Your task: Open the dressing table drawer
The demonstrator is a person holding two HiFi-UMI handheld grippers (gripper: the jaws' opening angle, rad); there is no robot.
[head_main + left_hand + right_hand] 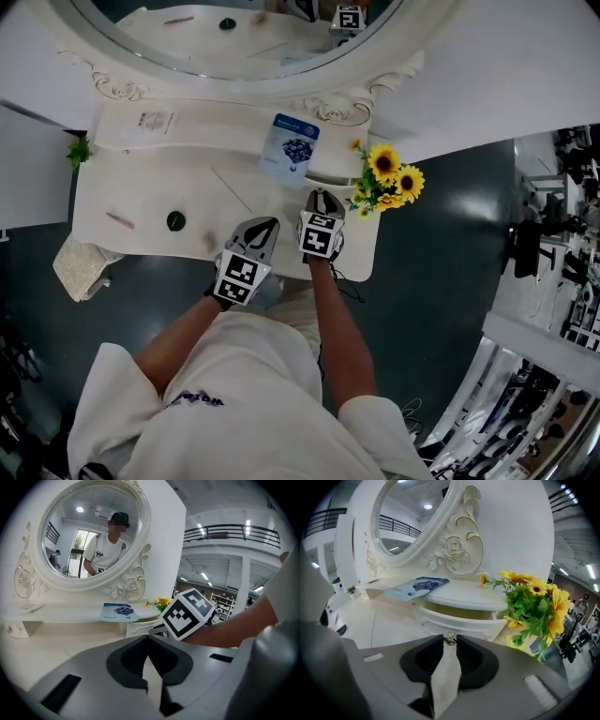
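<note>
The white dressing table (141, 192) has a small drawer (459, 620) under its raised shelf, at the right; it is pulled out a little and a gap shows behind its front. My right gripper (450, 640) is shut on the drawer's little silver knob (450, 638). In the head view the right gripper (322, 199) reaches the drawer (337, 181) beside the flowers. My left gripper (147, 637) is shut with nothing in it. It hovers over the tabletop just left of the right one (265, 225), whose marker cube (187, 613) shows in the left gripper view.
A blue packet (295, 145) lies on the shelf above the drawer. Sunflowers (389, 183) stand close to the drawer's right. A green round thing (175, 221) and a pink stick (120, 220) lie on the tabletop's left. The oval mirror (234, 37) rises behind.
</note>
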